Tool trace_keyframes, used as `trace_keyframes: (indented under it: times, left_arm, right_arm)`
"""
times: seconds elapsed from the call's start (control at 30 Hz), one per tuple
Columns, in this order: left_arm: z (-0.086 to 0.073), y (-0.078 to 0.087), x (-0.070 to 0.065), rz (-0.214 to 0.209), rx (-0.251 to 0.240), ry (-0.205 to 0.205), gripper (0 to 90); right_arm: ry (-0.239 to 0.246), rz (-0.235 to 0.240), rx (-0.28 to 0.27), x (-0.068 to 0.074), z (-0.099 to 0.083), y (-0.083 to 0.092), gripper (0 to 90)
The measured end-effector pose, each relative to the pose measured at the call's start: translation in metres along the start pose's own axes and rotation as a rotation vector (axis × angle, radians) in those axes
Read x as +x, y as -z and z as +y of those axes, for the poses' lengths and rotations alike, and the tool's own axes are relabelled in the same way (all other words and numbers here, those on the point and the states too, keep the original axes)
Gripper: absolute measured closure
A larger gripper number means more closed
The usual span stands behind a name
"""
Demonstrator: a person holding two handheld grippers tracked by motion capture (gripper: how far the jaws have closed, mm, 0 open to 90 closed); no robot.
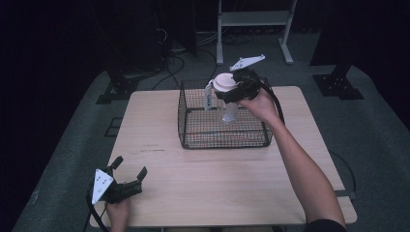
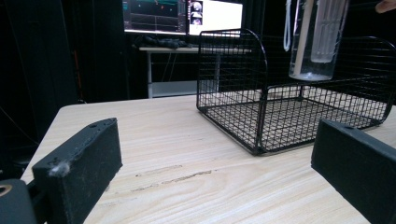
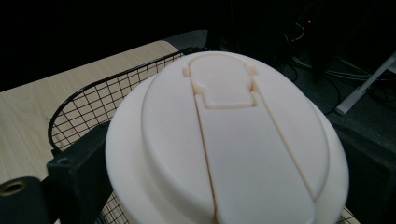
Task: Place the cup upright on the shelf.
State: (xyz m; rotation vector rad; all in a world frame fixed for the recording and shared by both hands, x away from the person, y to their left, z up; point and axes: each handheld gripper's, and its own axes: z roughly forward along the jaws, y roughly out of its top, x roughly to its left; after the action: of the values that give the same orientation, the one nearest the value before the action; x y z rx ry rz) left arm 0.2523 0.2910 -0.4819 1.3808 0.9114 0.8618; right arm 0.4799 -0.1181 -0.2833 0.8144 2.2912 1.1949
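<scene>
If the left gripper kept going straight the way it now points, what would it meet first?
Probably the wire basket: the left gripper looks across bare table toward the basket's near corner, with nothing between them. Depth is hard to judge.

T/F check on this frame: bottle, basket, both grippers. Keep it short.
1. The right gripper is shut on the bottle. True.
2. The bottle stands on the basket floor. False: in the left gripper view its base hangs above the wire floor.
3. The left gripper holds a cup. False: its jaws are open and hold nothing, near the table front edge.
4. The bottle has a pale lid. True.
5. The basket is solid plastic. False: it is black wire mesh.
</scene>
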Motion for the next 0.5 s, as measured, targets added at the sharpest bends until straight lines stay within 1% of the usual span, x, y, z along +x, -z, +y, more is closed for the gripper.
trace_keyframes:
  times: [0.17,0.2,0.27,0.4,0.5]
  left_arm:
    - [0.000,0.000,-0.001,-0.003,-0.002,0.002,0.9]
    - [0.000,0.000,-0.001,-0.003,-0.002,0.002,0.9]
    - [0.000,0.000,0.000,-0.003,-0.004,0.002,0.9]
    - [0.000,0.000,-0.001,0.000,-0.003,-0.001,0.9]
    - [0.000,0.000,0.000,0.000,-0.005,0.005,0.9]
  right_arm:
    - [-0.016,0.003,-0.006,-0.002,-0.004,-0.012,4.6]
    - [-0.016,0.003,-0.006,-0.002,-0.004,-0.012,4.6]
    - [-0.027,0.005,-0.012,-0.003,-0.007,-0.019,4.6]
    - [-0.034,0.006,-0.012,-0.004,-0.009,-0.025,4.6]
    - [-0.047,0.014,-0.009,-0.005,-0.011,-0.032,4.6]
